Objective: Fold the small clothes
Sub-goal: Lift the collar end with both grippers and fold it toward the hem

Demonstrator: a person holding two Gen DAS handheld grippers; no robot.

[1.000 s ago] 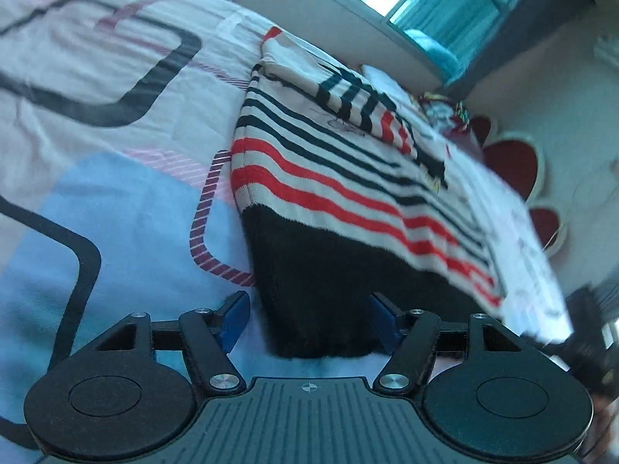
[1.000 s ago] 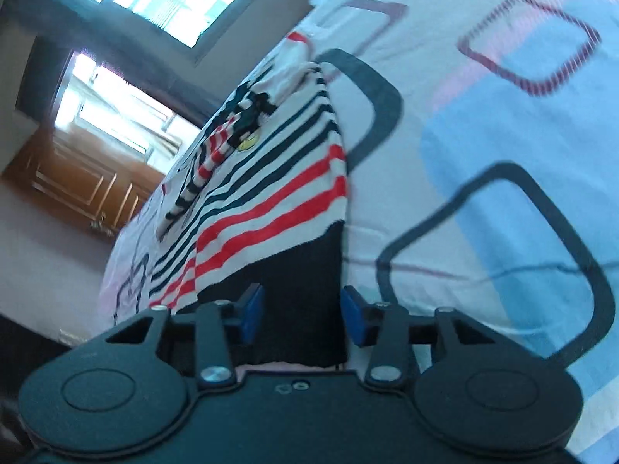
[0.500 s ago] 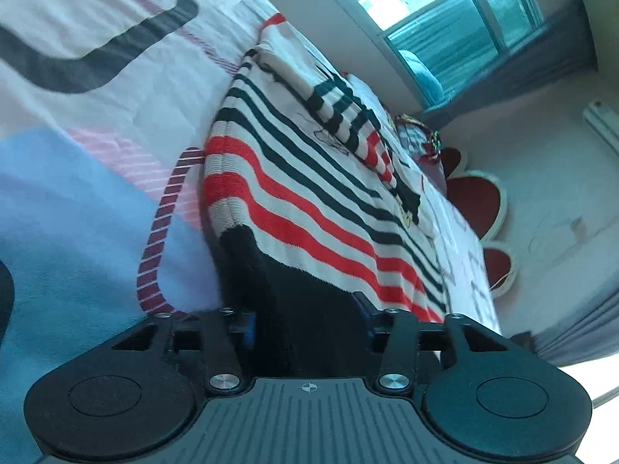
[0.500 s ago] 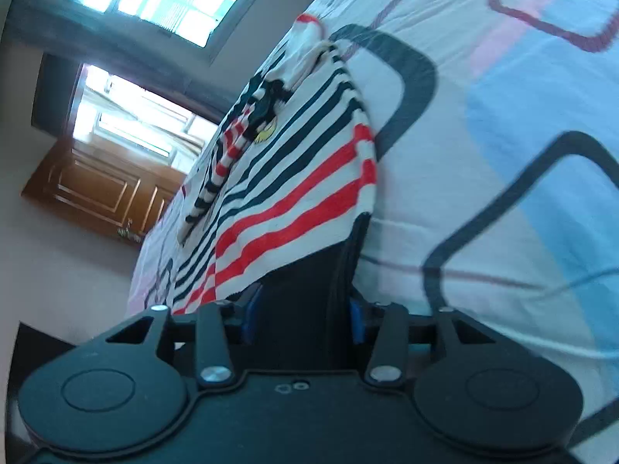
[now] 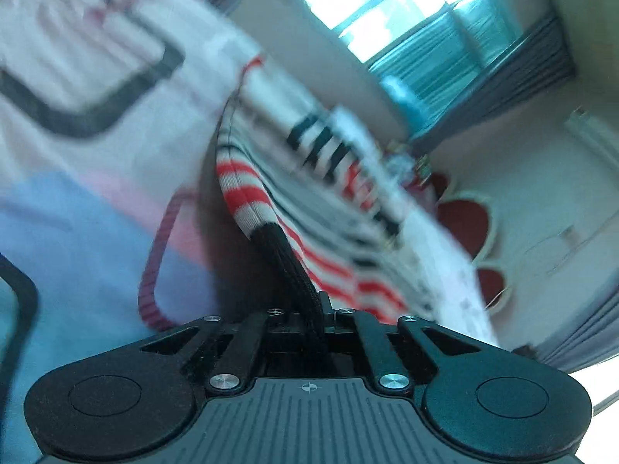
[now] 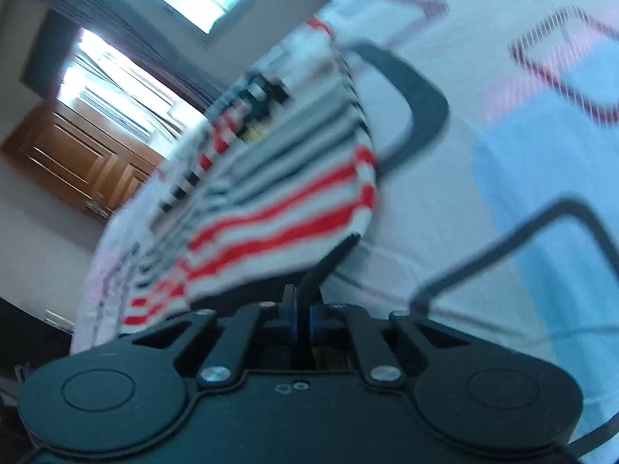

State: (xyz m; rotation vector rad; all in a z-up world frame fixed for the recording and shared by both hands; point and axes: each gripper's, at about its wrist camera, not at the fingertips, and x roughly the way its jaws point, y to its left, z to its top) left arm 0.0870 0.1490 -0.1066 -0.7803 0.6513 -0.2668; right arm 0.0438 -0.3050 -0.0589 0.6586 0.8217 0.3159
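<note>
A small knit sweater [image 5: 329, 239] with red, black and white stripes lies on the bed, a folded sleeve across its top. Its black hem [image 5: 286, 259] is bunched and lifted at the near left corner. My left gripper [image 5: 319, 309] is closing its jaws and pinches that corner between its pads. In the right wrist view the same sweater [image 6: 271, 201] rises at its near right corner. The black hem [image 6: 332, 259] there runs into my right gripper [image 6: 301, 305], whose jaws are closing with the blue pads pressed on the fabric. Both views are blurred.
The bedsheet [image 5: 77, 212] is white with blue, pink and dark rounded squares and spreads wide on both sides [image 6: 503, 193]. A window [image 5: 406, 19] and red scalloped cushions [image 5: 464, 220] lie beyond the bed. A wooden door [image 6: 77, 154] stands off to the left.
Both grippers have gone from open around the black hem to shut on it. The hem corners are now bunched and lifted off the sheet.
</note>
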